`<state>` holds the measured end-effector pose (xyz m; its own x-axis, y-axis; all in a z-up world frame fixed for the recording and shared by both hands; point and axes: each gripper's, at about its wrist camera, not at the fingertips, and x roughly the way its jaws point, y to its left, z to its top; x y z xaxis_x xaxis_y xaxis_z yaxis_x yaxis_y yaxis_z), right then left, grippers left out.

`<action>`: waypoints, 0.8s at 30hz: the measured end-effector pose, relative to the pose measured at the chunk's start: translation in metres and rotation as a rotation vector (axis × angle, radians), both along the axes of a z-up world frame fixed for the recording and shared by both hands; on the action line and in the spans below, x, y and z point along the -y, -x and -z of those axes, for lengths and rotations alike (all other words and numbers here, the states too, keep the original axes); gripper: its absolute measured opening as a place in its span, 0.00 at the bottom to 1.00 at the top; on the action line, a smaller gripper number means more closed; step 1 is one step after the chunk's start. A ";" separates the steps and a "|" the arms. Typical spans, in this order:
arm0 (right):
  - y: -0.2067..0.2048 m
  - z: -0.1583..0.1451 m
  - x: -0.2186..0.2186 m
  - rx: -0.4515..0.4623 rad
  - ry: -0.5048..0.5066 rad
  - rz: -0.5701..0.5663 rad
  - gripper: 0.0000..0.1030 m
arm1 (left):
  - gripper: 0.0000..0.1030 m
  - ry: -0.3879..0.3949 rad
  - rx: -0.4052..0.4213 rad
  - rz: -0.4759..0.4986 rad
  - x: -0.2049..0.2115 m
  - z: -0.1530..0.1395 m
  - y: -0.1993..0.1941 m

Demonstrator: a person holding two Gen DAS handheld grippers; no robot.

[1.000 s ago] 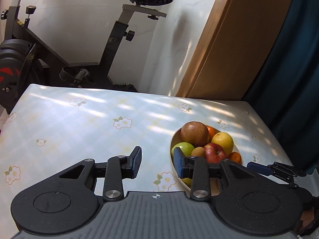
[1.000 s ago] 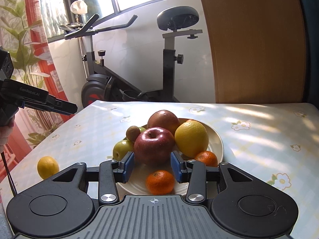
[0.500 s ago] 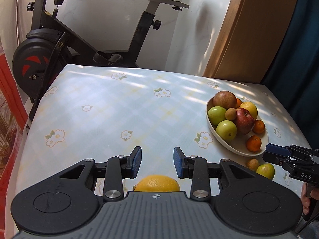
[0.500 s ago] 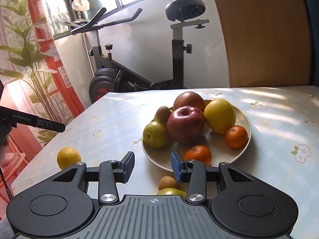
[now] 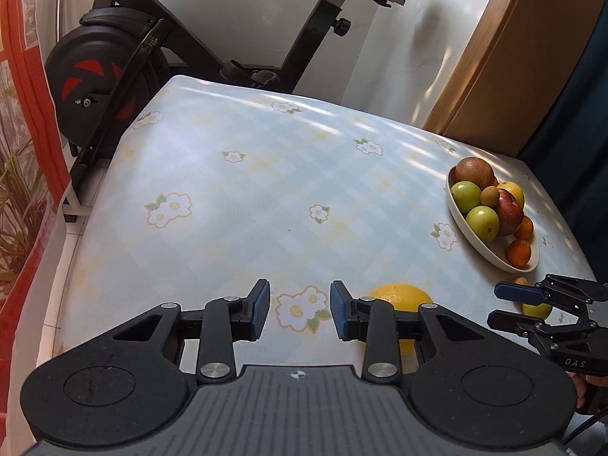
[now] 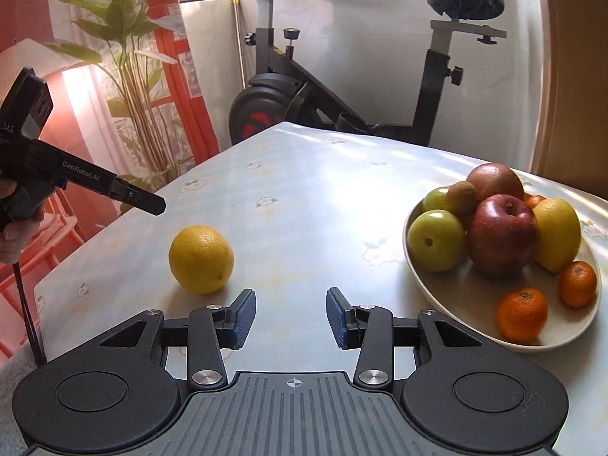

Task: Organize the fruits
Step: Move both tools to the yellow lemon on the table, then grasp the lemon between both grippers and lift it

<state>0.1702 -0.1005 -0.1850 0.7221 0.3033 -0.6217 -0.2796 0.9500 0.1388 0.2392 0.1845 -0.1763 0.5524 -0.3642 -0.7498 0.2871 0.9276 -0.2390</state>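
The loose orange (image 5: 399,295) lies on the tabletop (image 5: 266,190) just right of the left tongs (image 5: 300,313), whose jaws stand apart and empty; the right tongs (image 6: 290,317), likewise.

One plate (image 6: 456,296); on it two green apples (image 6: 437,241), two red apples (image 6: 501,235).

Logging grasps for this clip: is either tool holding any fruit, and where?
Nothing is held. Left tool and right tool are both empty; the lemon lies free.

Exercise bike (image 6: 342,87) beyond floral table (image 5: 266,174)
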 end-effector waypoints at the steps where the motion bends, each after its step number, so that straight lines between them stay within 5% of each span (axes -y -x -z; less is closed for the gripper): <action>1: -0.005 0.001 -0.008 -0.006 0.006 -0.017 0.39 | 0.35 0.019 -0.005 0.000 -0.003 0.003 -0.001; 10: -0.027 0.002 -0.059 -0.028 0.101 -0.175 0.44 | 0.35 0.183 -0.048 0.020 -0.006 0.025 -0.014; 24: -0.028 0.004 -0.064 -0.040 0.104 -0.202 0.44 | 0.34 0.336 -0.103 0.128 0.021 0.036 -0.015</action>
